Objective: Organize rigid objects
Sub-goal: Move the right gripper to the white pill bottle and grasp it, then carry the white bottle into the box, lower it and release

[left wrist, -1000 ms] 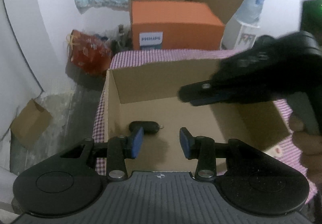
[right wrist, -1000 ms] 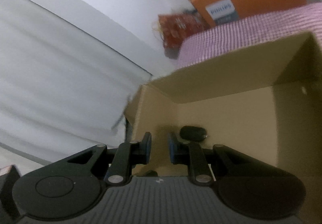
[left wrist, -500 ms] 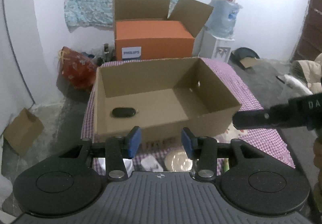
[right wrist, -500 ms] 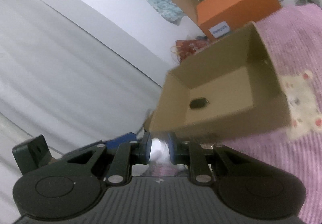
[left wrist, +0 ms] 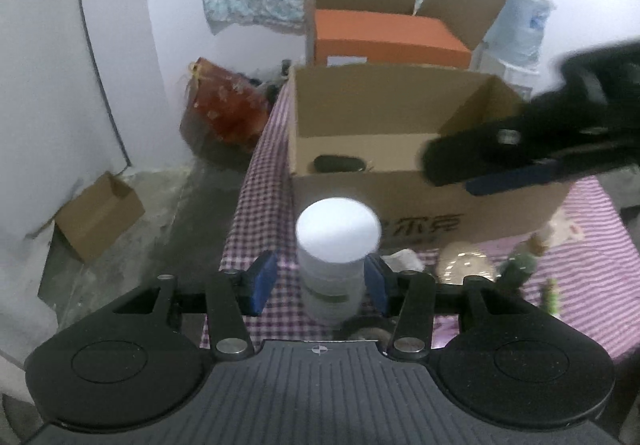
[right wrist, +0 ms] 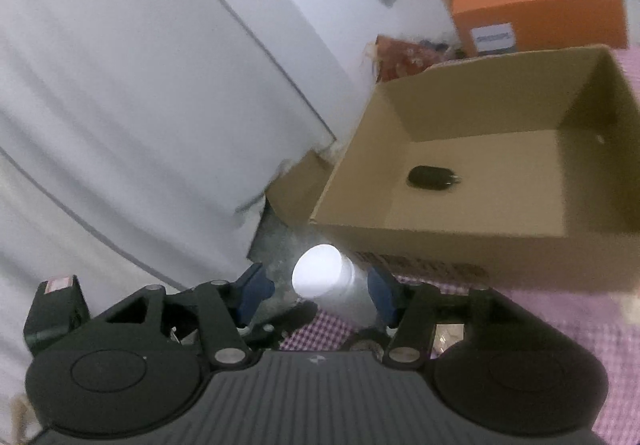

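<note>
Left wrist view: left gripper [left wrist: 318, 283] is straddling one white jar [left wrist: 338, 245] that is standing upright on the checked cloth [left wrist: 256, 181], just in front of the cardboard box [left wrist: 420, 201]. Jaws are opening; the jar is sitting between them, right pad about touching, left pad clear of it, so no clamp yet. Probably lining up a side grip to lift it into the box. One dark oval object [left wrist: 338, 164] is already lying inside. The right gripper [left wrist: 500, 161] is crossing over the box's near right corner, blurred; from here I cannot tell its finger gap.

Right wrist view: right gripper [right wrist: 316, 291] is opening too, with the jar [right wrist: 330, 287] showing between the pads, not pressed. Count: one box [right wrist: 440, 245], one dark object [right wrist: 432, 178] on its floor, one jar. Two grippers on one jar looks redundant.
</note>
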`<state>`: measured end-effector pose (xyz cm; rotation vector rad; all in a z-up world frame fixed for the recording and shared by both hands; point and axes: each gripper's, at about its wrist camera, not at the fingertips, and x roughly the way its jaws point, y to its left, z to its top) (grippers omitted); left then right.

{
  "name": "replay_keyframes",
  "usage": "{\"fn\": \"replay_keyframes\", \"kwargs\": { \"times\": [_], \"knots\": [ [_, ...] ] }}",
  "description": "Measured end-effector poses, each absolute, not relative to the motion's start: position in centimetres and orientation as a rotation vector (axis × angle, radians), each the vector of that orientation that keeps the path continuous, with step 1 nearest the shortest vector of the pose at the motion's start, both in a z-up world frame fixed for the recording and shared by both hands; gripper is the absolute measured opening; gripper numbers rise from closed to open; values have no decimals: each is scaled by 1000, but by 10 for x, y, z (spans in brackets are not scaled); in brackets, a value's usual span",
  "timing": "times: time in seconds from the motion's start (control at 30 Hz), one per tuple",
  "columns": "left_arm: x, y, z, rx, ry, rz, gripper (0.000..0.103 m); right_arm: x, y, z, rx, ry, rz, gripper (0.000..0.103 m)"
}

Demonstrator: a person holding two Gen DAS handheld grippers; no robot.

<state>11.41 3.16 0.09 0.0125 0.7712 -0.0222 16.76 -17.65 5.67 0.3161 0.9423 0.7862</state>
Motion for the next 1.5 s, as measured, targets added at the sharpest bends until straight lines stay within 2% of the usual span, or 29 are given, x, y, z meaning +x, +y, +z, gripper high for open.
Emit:
{"fn": "replay_keyframes", "kwargs": {
  "times": [0.37, 0.53, 0.87, 0.97, 1.1, 1.23, 1.5],
  "knots": [
    [141, 39, -23, -5, 792, -96, 50, 202, -114, 22, 163, 1050, 753, 59],
    [138, 37, -25, -12, 776, -94, 49, 207, -110, 13, 197, 1089, 780, 52],
    [114, 36, 4, -8, 703, -80, 35, 190, -112, 33, 194, 1047, 811, 49],
    [109, 32, 13, -3, 670, -94, 35, 182, -114, 45, 186, 1019, 825, 48],
    [112, 25, -3, 23, 691, -94, 35, 181, -114, 43, 171, 1003, 815, 47],
    [111, 23, -13, 9, 712, -107, 35, 181, -115, 30, 189, 1035, 807, 39],
    [119, 29, -12, 14, 724, -108, 37, 188, -120, 26, 193, 1035, 788, 40]
  ]
}}
